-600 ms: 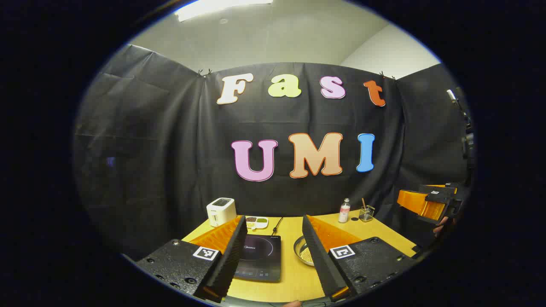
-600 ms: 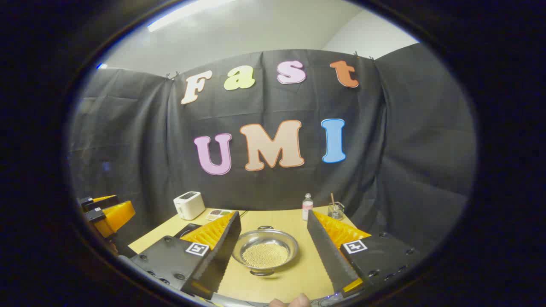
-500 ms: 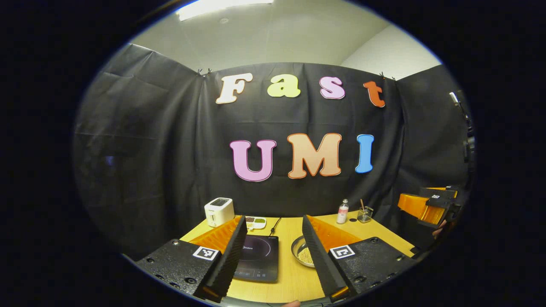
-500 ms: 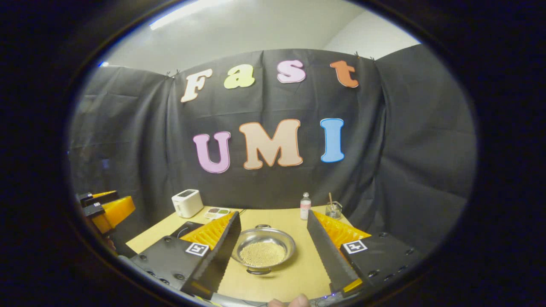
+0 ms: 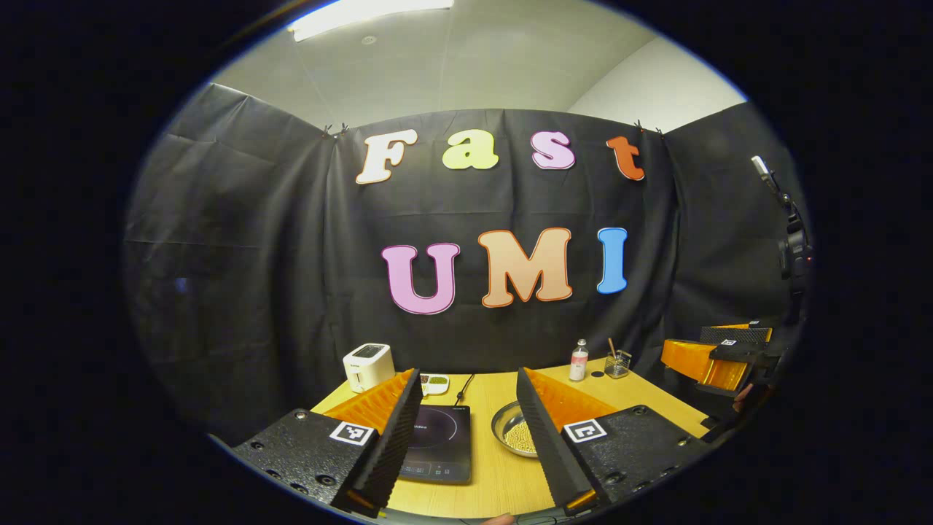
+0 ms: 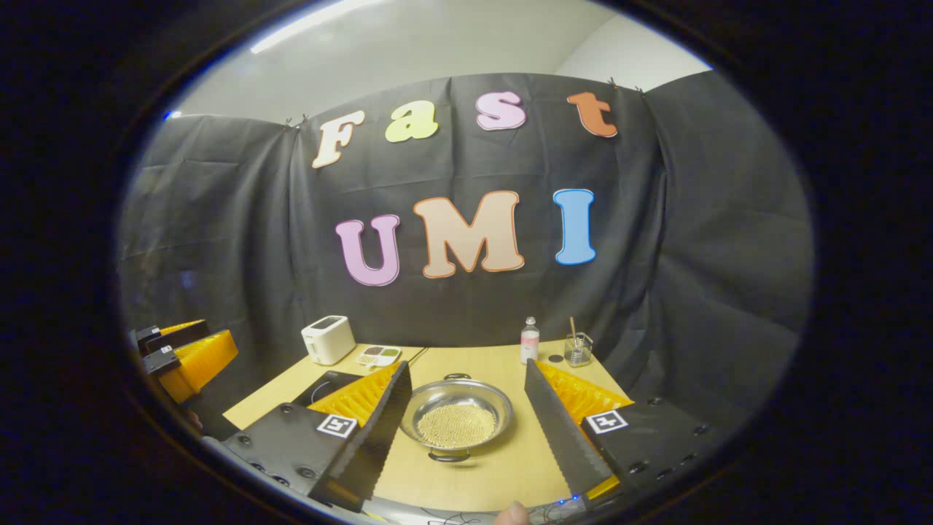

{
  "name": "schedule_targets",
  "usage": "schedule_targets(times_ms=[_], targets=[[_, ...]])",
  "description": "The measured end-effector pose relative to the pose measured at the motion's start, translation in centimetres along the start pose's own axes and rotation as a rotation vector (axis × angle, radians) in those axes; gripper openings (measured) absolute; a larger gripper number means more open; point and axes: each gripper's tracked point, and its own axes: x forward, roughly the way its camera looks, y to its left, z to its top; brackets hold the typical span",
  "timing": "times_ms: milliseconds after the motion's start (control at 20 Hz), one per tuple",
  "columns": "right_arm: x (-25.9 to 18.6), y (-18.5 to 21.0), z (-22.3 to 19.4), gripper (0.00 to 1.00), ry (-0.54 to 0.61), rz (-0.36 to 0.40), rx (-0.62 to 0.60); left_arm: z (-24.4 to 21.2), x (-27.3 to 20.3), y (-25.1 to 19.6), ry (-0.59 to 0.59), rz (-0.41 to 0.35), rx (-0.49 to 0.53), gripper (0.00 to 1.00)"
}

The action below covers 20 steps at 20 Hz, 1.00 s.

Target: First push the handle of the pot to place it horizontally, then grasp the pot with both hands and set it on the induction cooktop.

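A shallow steel pot [image 6: 455, 419] holding small pale beads sits on the wooden table [image 6: 496, 467]. One loop handle points at the far wall and the other toward me. My right gripper [image 6: 466, 364] hangs open above and in front of it, touching nothing. The black induction cooktop [image 5: 437, 441] lies to the left of the pot [image 5: 509, 434], whose right side my finger hides. My left gripper [image 5: 469, 374] is open over the table's near edge, lined up between cooktop and pot. In each view the other gripper shows at the side: right gripper [image 5: 718, 357], left gripper [image 6: 186, 354].
A white toaster [image 5: 368, 364] stands at the back left, with a small divided dish [image 6: 379, 355] beside it. A small bottle [image 6: 530, 339] and a glass jar with a stick [image 6: 577, 350] stand at the back right. The cooktop's cord [image 5: 463, 386] runs toward the wall.
Both cameras shifted a little: the left gripper view swung right, the right gripper view tipped downward. The pot and cooktop have not moved. Both grippers stay open.
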Motion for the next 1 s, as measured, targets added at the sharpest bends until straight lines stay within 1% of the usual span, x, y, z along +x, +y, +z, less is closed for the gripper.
schedule_targets(times_ms=[300, 350, 450, 500, 550, 600, 700, 750, 850, 900, 950, 1000], targets=[[0.5, 0.9, -0.7, 0.92, 0.029, 0.03, -0.009, 0.4, 0.0, 0.7, -0.008, 0.002, 0.027, 0.79], [0.6, 1.6, -1.3, 0.84, 0.045, 0.037, -0.016, 0.5, -0.1, 0.9, -0.012, 0.001, 0.029, 0.8], [0.9, 2.2, -2.0, 0.51, 0.067, 0.018, -0.042, 0.5, -0.1, 1.2, -0.016, -0.003, 0.031, 0.79], [1.1, 2.3, -1.9, 0.35, 0.064, 0.007, -0.054, 0.3, -0.1, 1.3, -0.018, -0.008, 0.031, 0.81], [1.7, 2.5, -2.1, 0.19, 0.068, 0.0, -0.066, 0.3, 0.0, 1.3, -0.02, -0.013, 0.029, 0.79], [2.4, 2.8, -2.6, 0.12, 0.082, 0.006, -0.067, 0.1, 0.0, 1.5, -0.017, -0.017, 0.027, 0.79], [2.7, 3.1, -3.1, 0.07, 0.096, 0.008, -0.066, -0.4, 0.2, 1.9, -0.005, -0.02, 0.018, 0.79], [3.0, 3.3, -3.6, 0.04, 0.114, 0.022, -0.068, -0.7, 0.4, 2.0, 0.001, -0.016, 0.017, 0.79], [3.7, 3.9, -5.6, 0.04, 0.183, 0.05, -0.048, -1.3, 0.9, 2.8, 0.018, 0.005, 0.006, 0.79], [4.2, 3.8, -7.1, 0.04, 0.225, 0.052, -0.049, -1.9, 1.3, 2.9, 0.031, 0.018, -0.007, 0.79], [4.6, 4.8, -7.8, 0.0, 0.274, 0.111, -0.044, -2.4, 1.8, 3.1, 0.047, 0.034, -0.016, 0.79], [4.9, 5.7, -8.5, 0.0, 0.293, 0.167, -0.042, -3.0, 2.3, 3.4, 0.063, 0.05, -0.019, 0.79]])
